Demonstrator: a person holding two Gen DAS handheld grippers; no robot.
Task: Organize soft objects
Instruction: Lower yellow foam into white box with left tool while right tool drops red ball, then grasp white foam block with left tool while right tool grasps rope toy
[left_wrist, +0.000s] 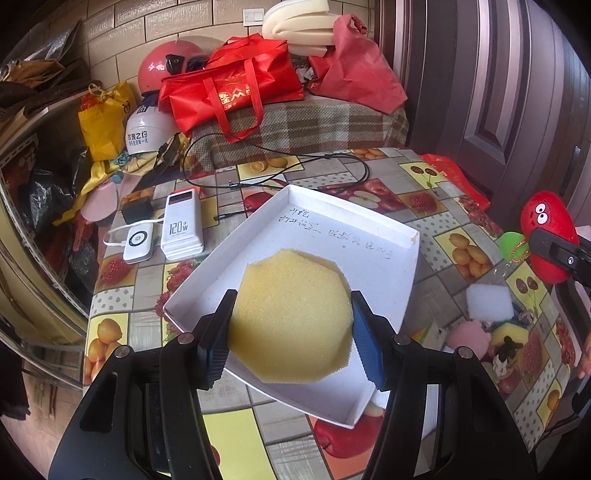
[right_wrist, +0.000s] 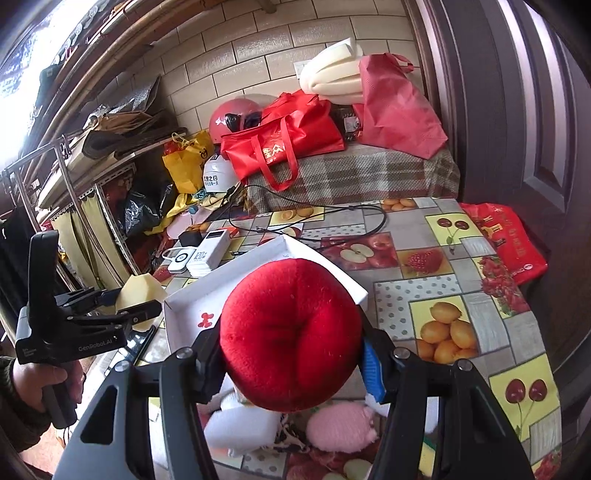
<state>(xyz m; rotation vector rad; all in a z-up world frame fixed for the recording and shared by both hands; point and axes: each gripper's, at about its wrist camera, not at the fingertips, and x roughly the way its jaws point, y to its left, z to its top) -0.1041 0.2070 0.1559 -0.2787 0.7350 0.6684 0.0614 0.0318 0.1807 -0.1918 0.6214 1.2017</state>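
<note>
My left gripper (left_wrist: 291, 332) is shut on a yellow sponge (left_wrist: 291, 317) and holds it above the near part of a white shallow box (left_wrist: 369, 236) with handwriting inside. My right gripper (right_wrist: 291, 354) is shut on a red plush toy (right_wrist: 291, 332) and holds it over the table near the box (right_wrist: 184, 302). In the left wrist view the red plush (left_wrist: 546, 229) shows googly eyes at the right edge. In the right wrist view the left gripper (right_wrist: 140, 302) with the sponge (right_wrist: 140, 291) is at the left. A white sponge (left_wrist: 489, 302), a pink soft toy (left_wrist: 467, 336) and other soft items lie on the table.
The table has a fruit-pattern cloth (left_wrist: 461, 206). Two white power banks (left_wrist: 183, 225) and a black cable (left_wrist: 280, 166) lie at its far left. Beyond are red bags (left_wrist: 236, 88), helmets (left_wrist: 166, 62), foam rolls (left_wrist: 299, 22), a shelf at the left and a door (left_wrist: 498, 92) at the right.
</note>
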